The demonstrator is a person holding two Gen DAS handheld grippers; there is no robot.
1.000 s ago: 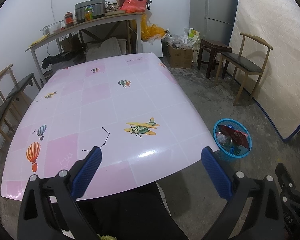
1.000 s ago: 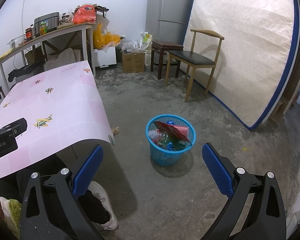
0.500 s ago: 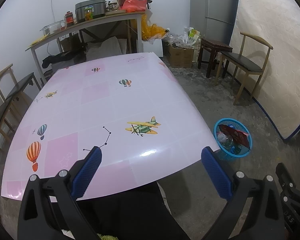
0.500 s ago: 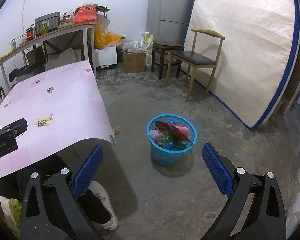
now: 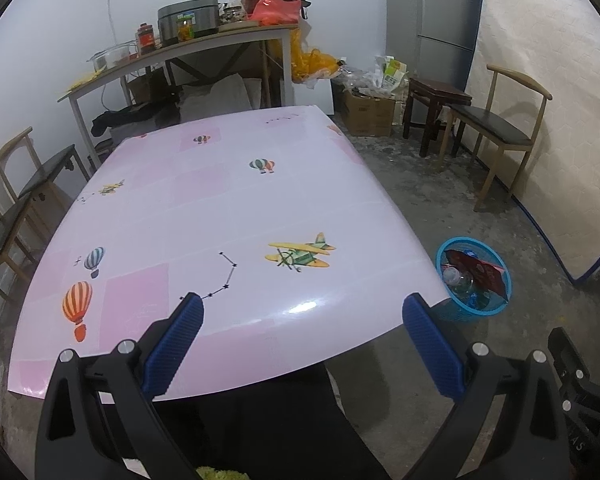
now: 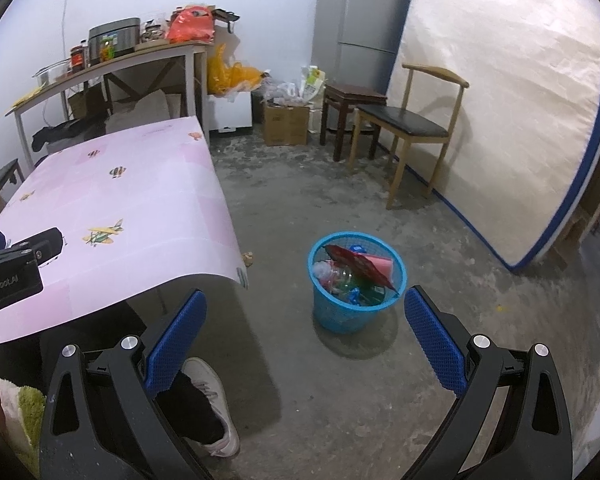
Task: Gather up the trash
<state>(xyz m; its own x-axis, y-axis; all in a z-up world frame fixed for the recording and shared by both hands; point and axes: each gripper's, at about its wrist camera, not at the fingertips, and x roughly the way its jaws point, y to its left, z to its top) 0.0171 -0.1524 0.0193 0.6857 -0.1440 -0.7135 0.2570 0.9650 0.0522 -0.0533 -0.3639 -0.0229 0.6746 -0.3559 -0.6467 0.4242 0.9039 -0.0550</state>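
Note:
A blue mesh trash basket (image 6: pixel 356 280) stands on the concrete floor right of the table; it holds a red packet, a plastic bottle and other trash. It also shows in the left wrist view (image 5: pixel 474 276). My left gripper (image 5: pixel 302 320) is open and empty above the near edge of the pink table (image 5: pixel 204 220). My right gripper (image 6: pixel 304 316) is open and empty, held above the floor just short of the basket. A small scrap (image 6: pixel 247 258) lies on the floor by the table corner.
A wooden chair (image 6: pixel 412 128), a dark stool (image 6: pixel 352 96) and a cardboard box (image 6: pixel 286 124) stand at the back. A mattress (image 6: pixel 500 100) leans on the right wall. A cluttered side table (image 5: pixel 180 52) stands behind. The person's white shoe (image 6: pixel 216 404) is below.
Almost nothing has changed. Both grippers stay open with only a slight drift of the views.

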